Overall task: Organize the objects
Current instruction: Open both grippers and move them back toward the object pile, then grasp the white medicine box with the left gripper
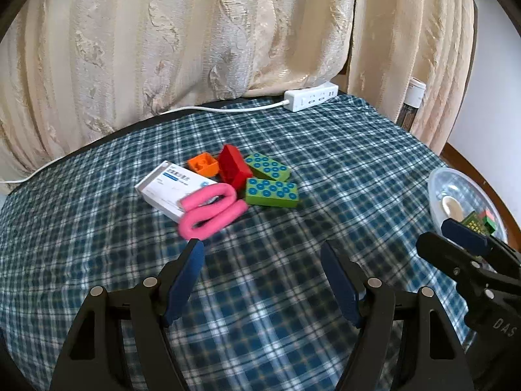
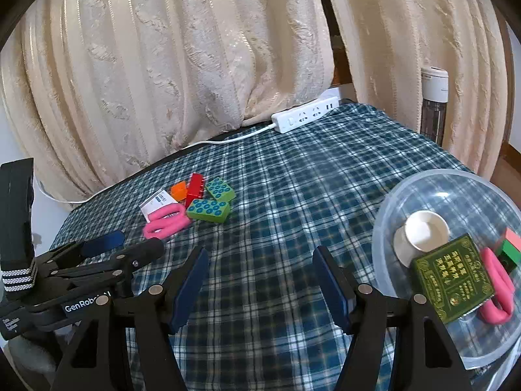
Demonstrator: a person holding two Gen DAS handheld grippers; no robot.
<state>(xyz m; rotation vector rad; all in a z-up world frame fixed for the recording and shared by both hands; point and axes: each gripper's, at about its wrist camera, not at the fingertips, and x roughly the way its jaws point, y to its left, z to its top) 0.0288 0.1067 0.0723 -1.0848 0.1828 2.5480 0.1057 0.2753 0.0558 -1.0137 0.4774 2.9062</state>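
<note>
A pile lies mid-table: a white medicine box, a pink bent foam piece, an orange brick, a red brick and two green bricks with blue studs. The pile also shows in the right wrist view. My left gripper is open and empty, just short of the pink piece. My right gripper is open and empty, left of a clear plastic bowl. The bowl holds a white cup, a green box, a pink piece and a small block.
A blue plaid cloth covers the table. A white power strip with its cord lies at the back edge against cream curtains. A heater stands behind the table at the right.
</note>
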